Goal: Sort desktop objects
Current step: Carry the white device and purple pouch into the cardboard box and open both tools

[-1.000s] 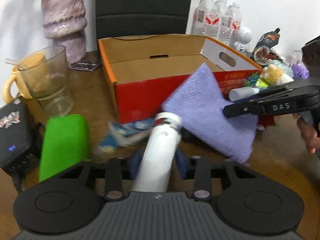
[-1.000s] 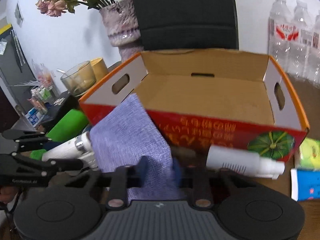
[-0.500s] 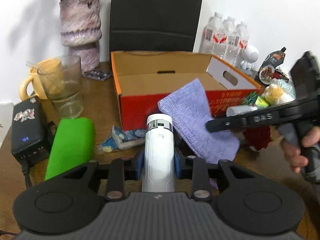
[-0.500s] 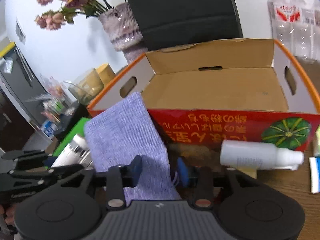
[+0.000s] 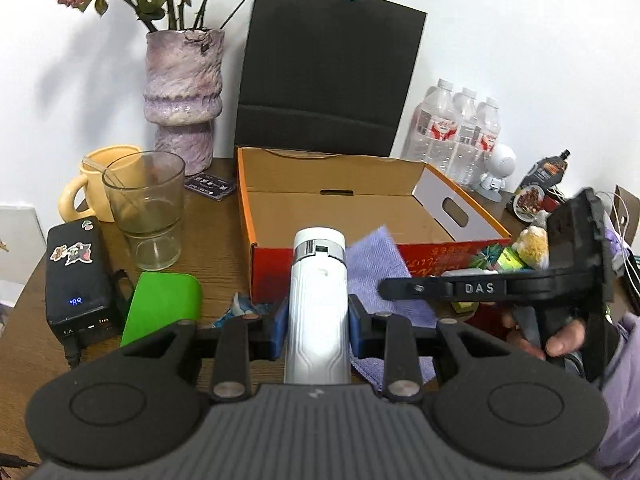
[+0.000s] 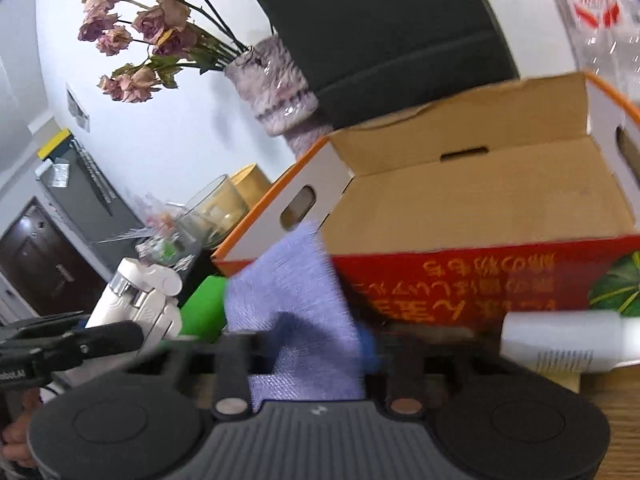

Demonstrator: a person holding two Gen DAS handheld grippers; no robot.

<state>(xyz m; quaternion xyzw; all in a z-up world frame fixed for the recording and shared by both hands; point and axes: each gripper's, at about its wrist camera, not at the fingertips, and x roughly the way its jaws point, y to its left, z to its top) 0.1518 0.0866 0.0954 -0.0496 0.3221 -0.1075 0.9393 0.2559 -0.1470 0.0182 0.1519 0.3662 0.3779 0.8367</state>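
Since a second ago: both loads raised. Left hand-held gripper (image 5: pixel 318 326) clamps white bottle (image 5: pixel 318 304); right hand-held gripper (image 6: pixel 316 354) clamps purple cloth (image 6: pixel 296 304). Cardboard box (image 5: pixel 344 216) empty; sorting barely begun.

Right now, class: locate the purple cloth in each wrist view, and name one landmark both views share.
Left wrist: purple cloth right of centre, beside the white bottle, before the cardboard box.
Right wrist: purple cloth bottom centre, between that gripper's fingers.
Shared landmark: the cardboard box.
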